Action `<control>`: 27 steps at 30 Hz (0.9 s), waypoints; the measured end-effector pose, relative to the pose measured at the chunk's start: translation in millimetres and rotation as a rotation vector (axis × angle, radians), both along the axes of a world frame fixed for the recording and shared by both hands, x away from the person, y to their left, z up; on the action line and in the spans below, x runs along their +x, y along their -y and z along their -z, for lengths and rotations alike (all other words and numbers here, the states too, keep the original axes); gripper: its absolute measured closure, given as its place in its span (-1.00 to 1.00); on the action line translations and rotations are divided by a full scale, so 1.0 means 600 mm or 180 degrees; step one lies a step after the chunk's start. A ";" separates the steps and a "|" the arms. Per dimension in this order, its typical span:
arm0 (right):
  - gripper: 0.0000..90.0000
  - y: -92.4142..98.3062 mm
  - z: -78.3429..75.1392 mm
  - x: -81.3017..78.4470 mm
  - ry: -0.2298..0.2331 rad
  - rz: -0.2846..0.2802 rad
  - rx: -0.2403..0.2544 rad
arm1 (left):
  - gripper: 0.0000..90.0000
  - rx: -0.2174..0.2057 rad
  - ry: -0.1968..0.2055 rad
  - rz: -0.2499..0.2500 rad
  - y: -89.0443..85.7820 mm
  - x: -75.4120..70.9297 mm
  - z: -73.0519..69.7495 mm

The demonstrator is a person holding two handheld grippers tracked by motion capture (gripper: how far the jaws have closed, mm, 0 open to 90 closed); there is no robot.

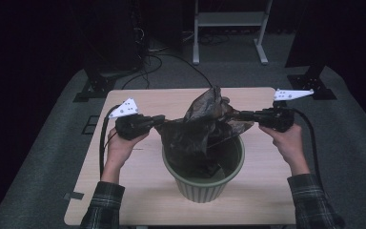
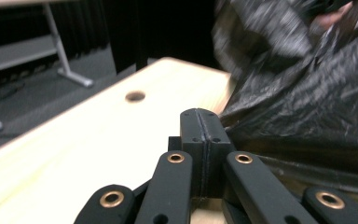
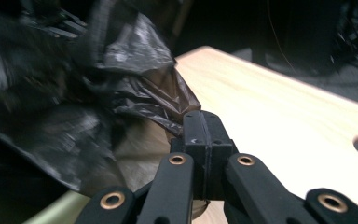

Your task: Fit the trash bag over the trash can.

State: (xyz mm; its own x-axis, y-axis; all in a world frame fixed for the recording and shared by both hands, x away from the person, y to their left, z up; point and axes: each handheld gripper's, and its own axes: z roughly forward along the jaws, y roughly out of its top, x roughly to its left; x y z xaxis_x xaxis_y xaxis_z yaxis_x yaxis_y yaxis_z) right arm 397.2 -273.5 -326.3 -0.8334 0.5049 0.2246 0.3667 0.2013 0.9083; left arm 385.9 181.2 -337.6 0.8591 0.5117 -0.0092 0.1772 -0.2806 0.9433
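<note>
Black bag (image 1: 205,126) over green bin (image 1: 203,183), stretched between two clamped hand-held grippers, left (image 1: 163,120), right (image 1: 240,115)

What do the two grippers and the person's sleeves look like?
The left gripper and the right gripper are black, with flat linked bars joined by brass-coloured rivets. Each carries a pale grey three-cornered plate with small dots and trails a black cable. The sleeves are dark plaid.
</note>
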 end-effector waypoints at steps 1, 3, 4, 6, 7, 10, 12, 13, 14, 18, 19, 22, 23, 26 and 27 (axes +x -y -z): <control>1.00 -0.004 0.006 0.004 -0.0027 0.0037 -0.0057 | 0.99 0.0029 -0.0033 -0.0043 0.001 0.003 0.008; 1.00 -0.008 0.019 0.011 -0.0082 0.0096 -0.0104 | 0.99 0.0098 -0.0080 -0.0106 0.000 0.009 0.023; 1.00 -0.010 0.024 0.013 -0.0110 0.0114 -0.0106 | 0.99 0.0128 -0.0122 -0.0135 -0.001 0.012 0.031; 1.00 -0.012 0.035 0.016 -0.0143 0.0136 -0.0164 | 0.99 0.0168 -0.0193 -0.0140 -0.004 0.013 0.047; 1.00 -0.013 0.041 0.017 -0.0171 0.0131 -0.0169 | 0.99 0.0187 -0.0223 -0.0146 -0.006 0.014 0.054; 1.00 -0.015 0.056 0.019 -0.0247 0.0172 -0.0285 | 1.00 0.0239 -0.0306 -0.0147 -0.011 0.012 0.073; 1.00 -0.015 0.064 0.020 -0.0293 0.0170 -0.0305 | 1.00 0.0269 -0.0333 -0.0135 -0.014 0.007 0.081; 1.00 -0.016 0.068 0.018 -0.0310 0.0170 -0.0323 | 1.00 0.0290 -0.0355 -0.0125 -0.015 0.003 0.085; 1.00 -0.016 0.072 0.016 -0.0315 0.0168 -0.0355 | 1.00 0.0305 -0.0366 -0.0118 -0.017 -0.001 0.089; 1.00 -0.010 0.090 0.006 -0.0387 0.0120 -0.0352 | 1.00 0.0360 -0.0431 -0.0055 -0.025 -0.018 0.104; 1.00 -0.009 0.095 0.002 -0.0405 0.0131 -0.0420 | 1.00 0.0445 -0.0443 -0.0044 -0.026 -0.023 0.108; 1.00 -0.004 0.114 -0.006 -0.0474 0.0120 -0.0504 | 1.00 0.0524 -0.0490 -0.0041 -0.032 -0.033 0.123; 1.00 -0.002 0.119 -0.008 -0.0497 0.0103 -0.0504 | 1.00 0.0543 -0.0501 -0.0048 -0.036 -0.035 0.126; 1.00 0.005 0.128 -0.016 -0.0532 0.0086 -0.0528 | 0.99 0.0583 -0.0516 -0.0125 -0.050 -0.041 0.131; 1.00 0.008 0.129 -0.018 -0.0530 0.0088 -0.0541 | 0.99 0.0576 -0.0529 -0.0157 -0.055 -0.043 0.132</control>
